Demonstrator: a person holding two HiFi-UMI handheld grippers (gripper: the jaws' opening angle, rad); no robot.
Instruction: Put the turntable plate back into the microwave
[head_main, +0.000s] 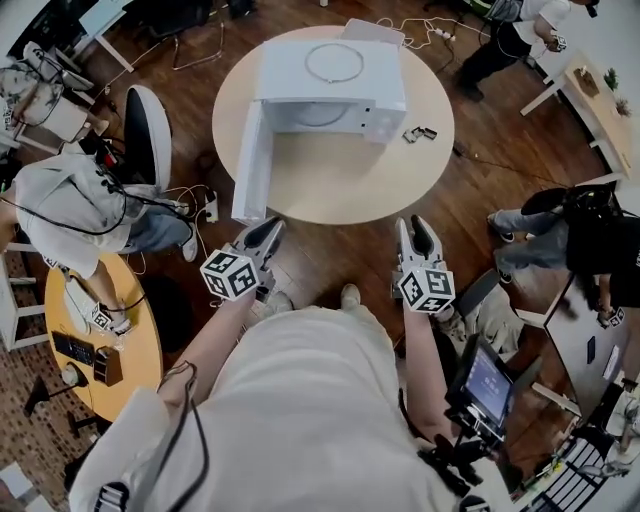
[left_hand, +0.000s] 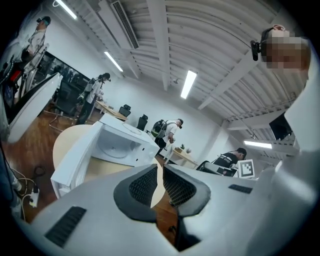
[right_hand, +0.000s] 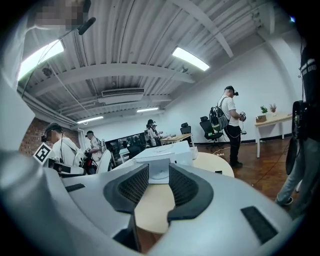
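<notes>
Head view: white box-shaped microwave (head_main: 330, 80) is sitting on round beige wooden table (head_main: 420, 170), its white door (head_main: 252, 160) swinging wide open toward the left edge. Clear round turntable plate (head_main: 333, 62) is lying flat on the microwave's top, outside the cavity. Left gripper (head_main: 268, 228) and right gripper (head_main: 418, 228) are hovering side by side at the table's near edge, well apart from the microwave, both pointing at it. Two small dark objects (head_main: 420, 133) are lying on the table just right of the microwave.

Left gripper view: left gripper (left_hand: 160, 172) is showing a thin slit between its pads, nothing pinched. Microwave (left_hand: 125, 142) is facing the camera with its door (left_hand: 75, 160) hanging open at left; a pale round shape is showing inside the cavity, too unclear to identify.

Right gripper view: right gripper (right_hand: 159, 175) is holding its jaws clearly spread, empty, with the microwave (right_hand: 162, 157) framed in the gap. A person with a backpack (right_hand: 230, 125) is standing beyond the table (right_hand: 215, 165).
</notes>
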